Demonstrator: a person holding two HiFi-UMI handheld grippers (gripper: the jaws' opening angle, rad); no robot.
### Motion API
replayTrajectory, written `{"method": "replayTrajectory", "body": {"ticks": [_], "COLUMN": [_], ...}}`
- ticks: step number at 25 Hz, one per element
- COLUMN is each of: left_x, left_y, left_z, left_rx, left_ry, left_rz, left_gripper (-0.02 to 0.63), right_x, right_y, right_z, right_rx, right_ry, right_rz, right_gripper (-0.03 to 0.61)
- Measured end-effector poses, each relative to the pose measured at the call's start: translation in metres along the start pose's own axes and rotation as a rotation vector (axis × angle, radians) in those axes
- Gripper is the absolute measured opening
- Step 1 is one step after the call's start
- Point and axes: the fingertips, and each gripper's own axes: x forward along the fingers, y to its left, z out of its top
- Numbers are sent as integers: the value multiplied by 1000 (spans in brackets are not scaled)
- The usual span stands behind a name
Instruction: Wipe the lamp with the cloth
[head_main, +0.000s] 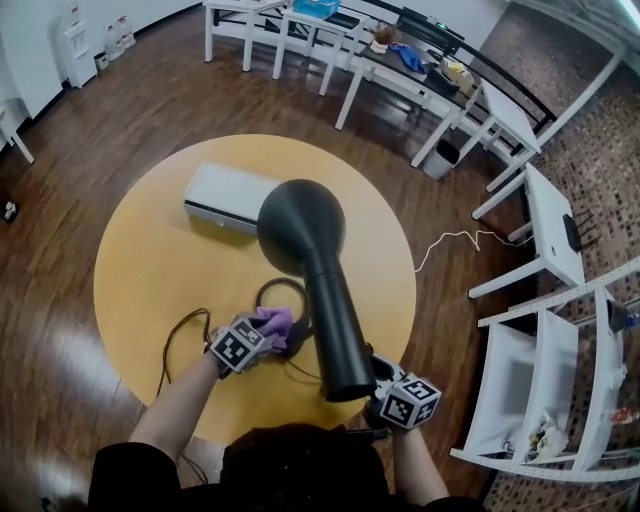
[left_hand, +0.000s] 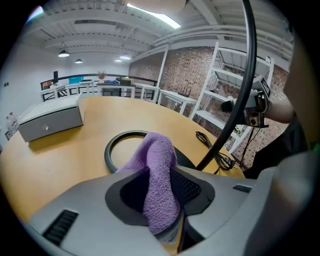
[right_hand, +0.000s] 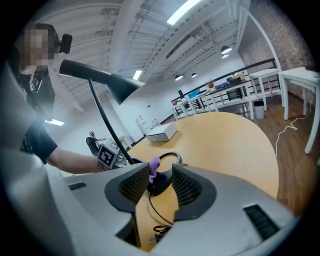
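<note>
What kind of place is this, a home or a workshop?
Likely a workshop or lab, not a home: rows of white tables, white metal shelving and a brick wall.

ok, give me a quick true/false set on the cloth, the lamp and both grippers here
1. The left gripper is shut on the purple cloth. True.
2. The right gripper grips the lamp's stem. False: its jaws stand apart and hold nothing.
3. The lamp lies toppled on the table. False: it stands upright on its ring base.
4. A grey box sits on the round table. True.
</note>
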Motion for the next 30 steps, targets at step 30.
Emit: {"method": "replayTrajectory", "body": {"ticks": [30], "left_x": [-29], "left_y": [-22], "left_z": [-9], "left_rx": [-260], "left_ry": [-167], "left_rz": [71], "left_gripper": [120], "right_x": [3], "right_y": [7], "right_z": [4], "right_rx": [-29], "right_ry": [7], "right_rz": [49], "right_gripper": [150]}}
